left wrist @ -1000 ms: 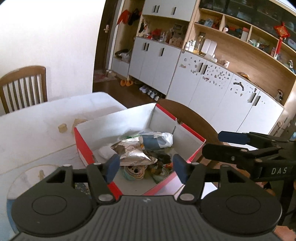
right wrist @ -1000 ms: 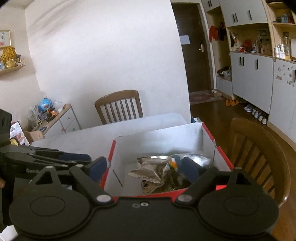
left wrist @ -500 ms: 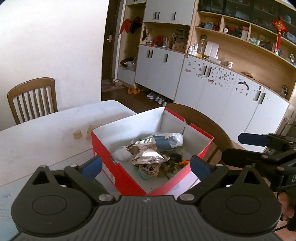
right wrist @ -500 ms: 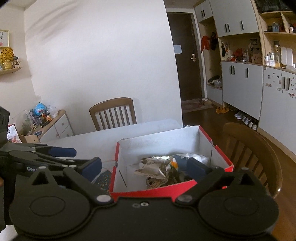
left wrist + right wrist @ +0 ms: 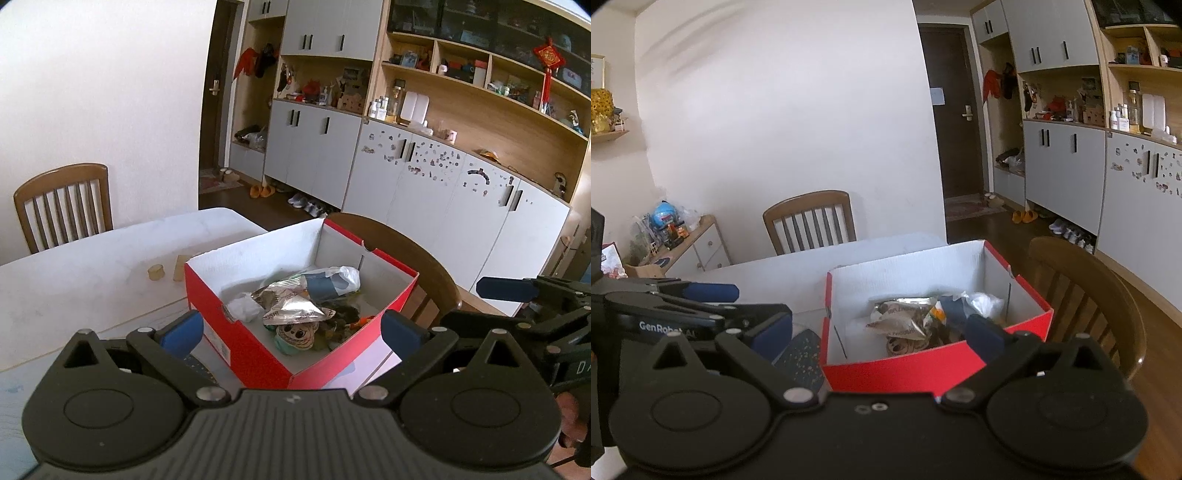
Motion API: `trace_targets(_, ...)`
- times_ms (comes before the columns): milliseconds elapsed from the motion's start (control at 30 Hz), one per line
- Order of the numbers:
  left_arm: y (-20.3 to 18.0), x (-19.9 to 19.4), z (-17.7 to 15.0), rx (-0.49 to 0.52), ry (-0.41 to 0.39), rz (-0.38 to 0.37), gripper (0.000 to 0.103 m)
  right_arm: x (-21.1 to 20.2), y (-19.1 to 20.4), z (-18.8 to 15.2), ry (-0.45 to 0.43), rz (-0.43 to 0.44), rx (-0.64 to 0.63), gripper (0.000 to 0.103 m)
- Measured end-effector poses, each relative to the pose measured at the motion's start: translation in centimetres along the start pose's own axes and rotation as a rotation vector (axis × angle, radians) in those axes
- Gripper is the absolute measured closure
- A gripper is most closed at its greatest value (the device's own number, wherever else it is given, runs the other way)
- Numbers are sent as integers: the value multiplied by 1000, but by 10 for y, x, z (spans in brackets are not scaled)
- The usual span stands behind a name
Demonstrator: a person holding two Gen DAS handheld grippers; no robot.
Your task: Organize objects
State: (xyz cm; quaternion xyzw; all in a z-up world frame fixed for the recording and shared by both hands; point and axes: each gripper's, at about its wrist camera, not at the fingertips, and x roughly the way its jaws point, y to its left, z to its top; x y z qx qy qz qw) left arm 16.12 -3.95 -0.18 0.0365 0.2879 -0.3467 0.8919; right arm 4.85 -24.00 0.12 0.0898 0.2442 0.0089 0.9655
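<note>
Both of your grippers have just been opening, and nothing sits between the jaws of either: the left gripper (image 5: 291, 330) and the right gripper (image 5: 882, 334) now stand fully released, empty, and pulled back from the red box (image 5: 255, 343). 1 second ago the left jaws were much narrower and framed the box contents closely; now the whole box shows in the left wrist view, so the camera has backed off. The box sits on the white table (image 5: 92, 266), at the corner nearest the brown chair (image 5: 413, 254). Inside the box lie a crumpled foil wrapper (image 5: 291, 306), a white plastic bag (image 5: 345, 277), a blue tube (image 5: 319, 286) and a small toy with a face (image 5: 295, 334), heaped toward the near end. 2 small wooden blocks (image 5: 168, 271) rest on the table just beyond the box's far left corner. Judgement: a drop into the box looks complete, and those 2 blocks are the likely next pick.
</note>
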Motion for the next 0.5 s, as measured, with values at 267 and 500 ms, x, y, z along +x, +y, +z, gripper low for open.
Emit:
trace_targets(267,3,1,-6,18,4,27,0,0,4,-2,11,-12,3,3)
trace_targets(500,7,1,-9,22,8,25,0,2,8,-2,20,-17,-7,3)
